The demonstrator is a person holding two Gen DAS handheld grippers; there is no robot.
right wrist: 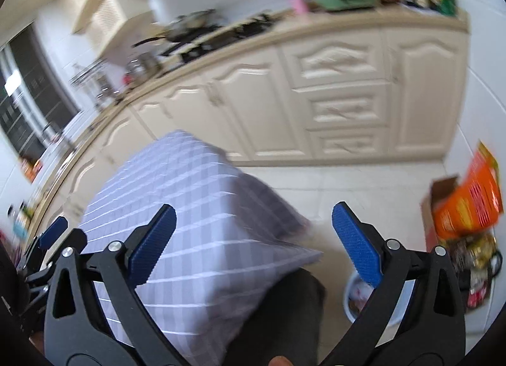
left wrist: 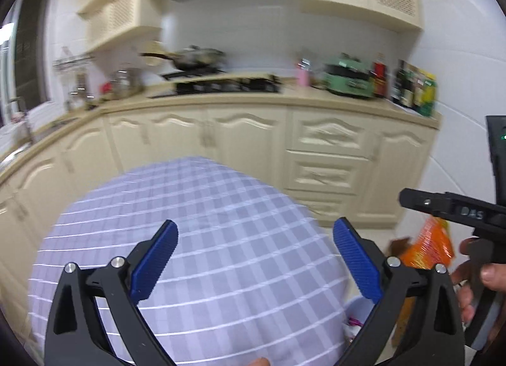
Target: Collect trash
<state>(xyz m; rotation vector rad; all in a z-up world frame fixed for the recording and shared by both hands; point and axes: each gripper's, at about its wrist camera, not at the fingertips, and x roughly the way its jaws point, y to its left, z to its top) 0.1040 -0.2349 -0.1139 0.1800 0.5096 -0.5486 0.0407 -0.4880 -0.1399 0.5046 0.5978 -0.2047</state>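
Observation:
My left gripper (left wrist: 254,231) is open, held above a table draped in a lilac checked cloth (left wrist: 196,239), nothing between its blue pads. My right gripper (right wrist: 253,219) is open too, over the cloth's right corner (right wrist: 189,223) and the floor. Low on the right, a pale bin (right wrist: 354,296) with trash inside stands on the floor, partly hidden by the right finger. In the left wrist view the bin (left wrist: 355,318) shows only as a sliver. The right gripper (left wrist: 449,204) also appears at the right edge of the left wrist view, held by a hand (left wrist: 474,277). Both views are blurred.
Cream kitchen cabinets (left wrist: 316,144) and a counter with a stove (left wrist: 227,83), pots and bottles run along the back. An orange box (right wrist: 468,204) in a cardboard carton and a dark bag (right wrist: 474,268) stand by the right wall. White floor tiles (right wrist: 348,182) lie between table and cabinets.

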